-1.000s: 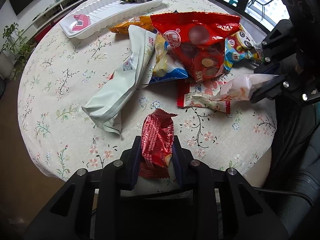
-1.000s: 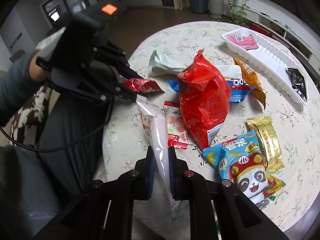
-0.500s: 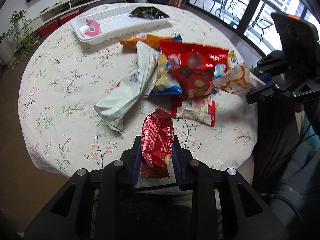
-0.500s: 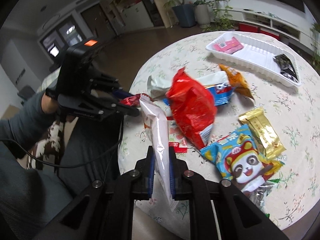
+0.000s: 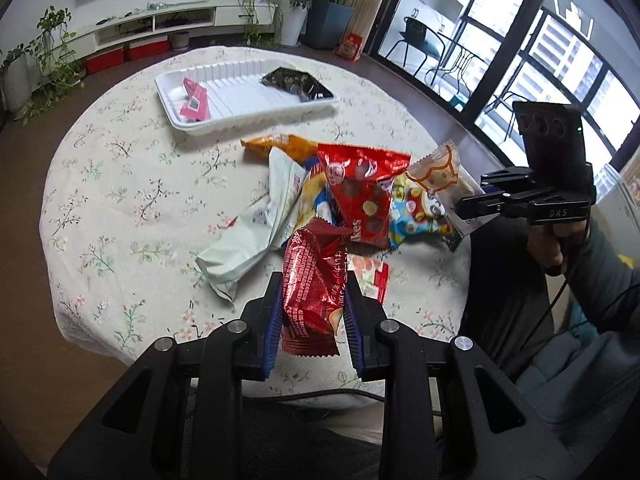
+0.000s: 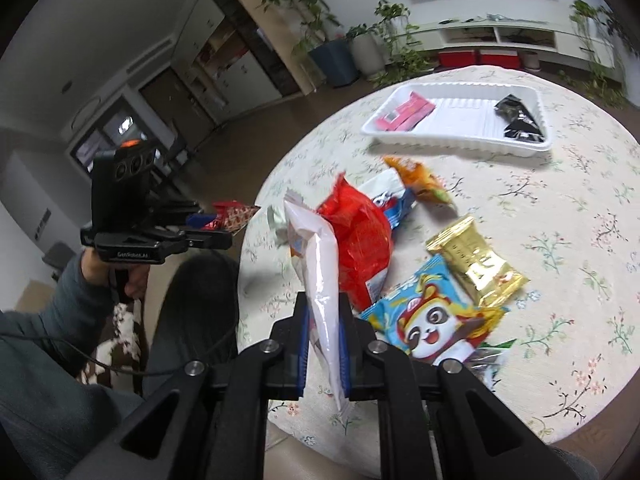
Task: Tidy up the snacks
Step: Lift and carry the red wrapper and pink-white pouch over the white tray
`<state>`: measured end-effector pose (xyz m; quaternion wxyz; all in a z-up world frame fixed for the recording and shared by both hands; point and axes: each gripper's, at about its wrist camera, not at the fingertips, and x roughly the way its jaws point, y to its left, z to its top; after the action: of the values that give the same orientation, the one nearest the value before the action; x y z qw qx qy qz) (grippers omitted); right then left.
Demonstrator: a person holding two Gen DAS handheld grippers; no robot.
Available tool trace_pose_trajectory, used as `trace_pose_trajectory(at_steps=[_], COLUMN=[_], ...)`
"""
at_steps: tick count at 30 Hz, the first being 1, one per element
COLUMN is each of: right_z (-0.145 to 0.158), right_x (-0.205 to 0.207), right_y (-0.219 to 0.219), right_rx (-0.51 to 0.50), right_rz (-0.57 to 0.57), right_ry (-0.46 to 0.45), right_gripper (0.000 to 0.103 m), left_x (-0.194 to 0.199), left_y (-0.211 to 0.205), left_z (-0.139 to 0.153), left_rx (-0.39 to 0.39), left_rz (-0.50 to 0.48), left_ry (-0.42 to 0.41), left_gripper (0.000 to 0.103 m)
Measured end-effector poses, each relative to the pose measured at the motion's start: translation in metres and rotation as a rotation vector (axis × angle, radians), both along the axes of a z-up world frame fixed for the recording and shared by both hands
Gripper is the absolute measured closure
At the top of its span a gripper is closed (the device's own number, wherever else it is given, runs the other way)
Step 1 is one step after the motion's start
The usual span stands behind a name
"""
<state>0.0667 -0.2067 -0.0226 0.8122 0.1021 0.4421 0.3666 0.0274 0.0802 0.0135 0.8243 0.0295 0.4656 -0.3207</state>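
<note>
Both claws are loaded and up off the surface (image 5: 120, 184). The left claw (image 5: 314, 316) is clamped on a shiny red pack (image 5: 314, 280), its blue pads pressing the wrapper from both sides. The right claw (image 6: 323, 332) is pinched tight on a thin white pack (image 6: 318, 276) that stands up between its fingers; from the other side its front shows an orange print.

The white tray (image 5: 224, 124) sits at the far side of the surface, well apart from both claws. Only two things lie in it: a pink pack (image 5: 194, 100) at one end and a black pack (image 5: 296, 84) at the other, with the ribbed middle bare.

Most of the job looks undone to me. A heap still lies between the claws and the tray: a big red bag (image 5: 360, 196), a pale green bag (image 5: 248, 240), an orange pack (image 5: 280, 144), a panda pack (image 6: 432, 316), a gold pack (image 6: 476, 260), and a small red-and-white pack (image 5: 370, 280) just past the left claw. I'd judge two packs are sorted, two are on their way, and at least six remain.
</note>
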Motion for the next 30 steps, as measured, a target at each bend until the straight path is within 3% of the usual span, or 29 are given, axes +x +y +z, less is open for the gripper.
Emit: trace_pose_trajectory(at_steps=[8,13,23,27,30], right_z=[0.017,0.033,0.067,0.073,0.069], right_x=[0.015,0.037,0.141,0.191,0.228], right_y=[-0.03,-0.038,-0.09,-0.101,-0.096], right_rx=[0.101,0.072,0.053,0.07,0.091], right_rz=[-0.057,-0.1,-0.395,-0.48,-0.497], right_ry=[-0.018,-0.051,-0.072,-0.069,-0.047], right_gripper=[0.089,0.089,0.089,0.089,0.089], left_x=[0.028,0.076,0.2,0.248,0.284], left_y=[0.001,0.003,-0.013,-0.027,-0.045], left_z=[0.018,0.035,0.074,0.074,0.064], left_rx=[-0.038,-0.084,-0.111,-0.09,-0.123], left_rz=[0.026,0.079,0.209,0.235,0.198], left_ry=[-0.023,-0.035,-0.077,-0.068,-0.021], left_gripper=[0.077,0.077,0.077,0.077,0.077])
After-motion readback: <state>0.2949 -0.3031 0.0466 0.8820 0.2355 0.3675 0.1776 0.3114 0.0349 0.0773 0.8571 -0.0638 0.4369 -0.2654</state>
